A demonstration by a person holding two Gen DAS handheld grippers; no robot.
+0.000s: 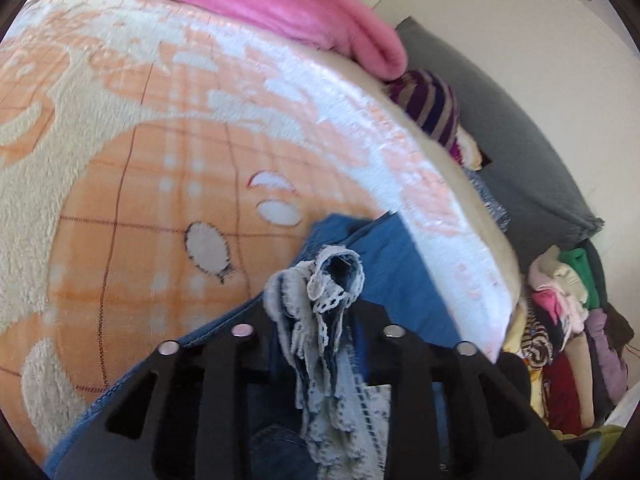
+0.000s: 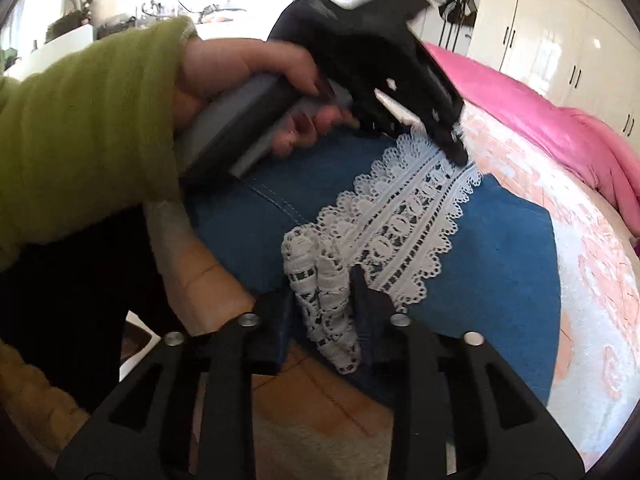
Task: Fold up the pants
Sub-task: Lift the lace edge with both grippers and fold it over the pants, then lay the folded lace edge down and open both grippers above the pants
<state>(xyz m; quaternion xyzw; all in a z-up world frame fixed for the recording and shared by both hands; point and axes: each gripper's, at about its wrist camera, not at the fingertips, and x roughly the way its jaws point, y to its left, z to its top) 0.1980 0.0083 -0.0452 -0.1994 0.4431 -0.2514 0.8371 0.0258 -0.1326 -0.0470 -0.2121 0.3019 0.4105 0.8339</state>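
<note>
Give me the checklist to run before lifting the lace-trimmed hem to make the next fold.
1. Left gripper has the lace trim bunched between its fingers: ok.
2. Right gripper pinches the lace's other end: ok.
3. Lace between the two grippers lies flat: ok.
4. Blue pants spread smooth: ok on the visible part.
5. Waistband position: cannot tell, out of view.
6. Blanket ahead free of clutter: ok; pink bedding sits farther back.
</note>
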